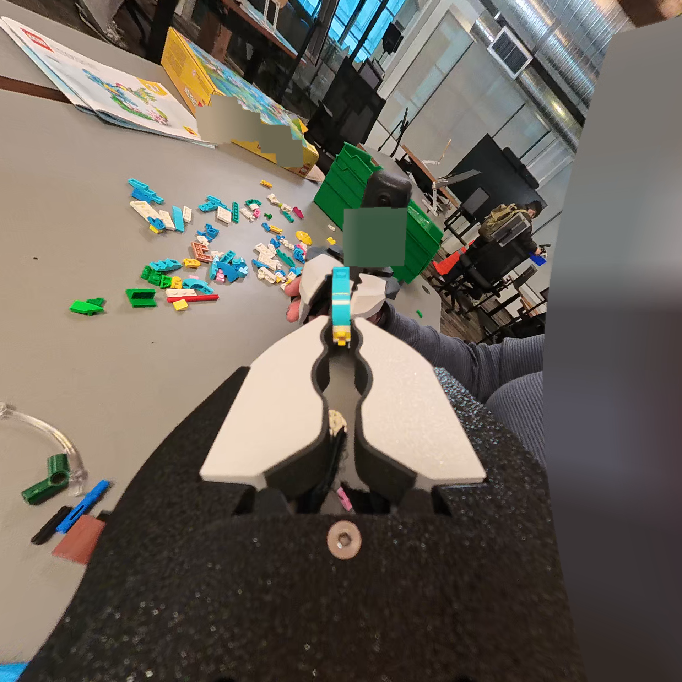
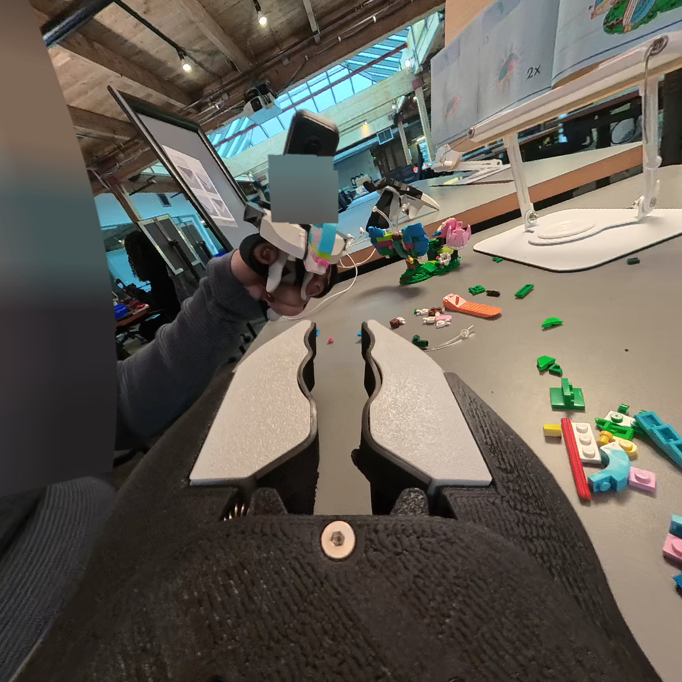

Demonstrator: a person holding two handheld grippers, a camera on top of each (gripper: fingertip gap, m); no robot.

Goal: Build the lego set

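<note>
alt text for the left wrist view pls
The left gripper is shut on a teal lego piece, held above a grey table. Loose bricks lie scattered beyond, and the right gripper faces it.

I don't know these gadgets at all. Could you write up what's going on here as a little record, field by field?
Setting: grey table in an open workshop
Left gripper: shut on a small turquoise lego assembly, held up off the table
Right gripper: open, empty, facing the left one
Loose bricks: scattered on the table
Finished part: flower model standing farther back
Other items: orange brick separator, yellow set box, open instruction booklet
</note>
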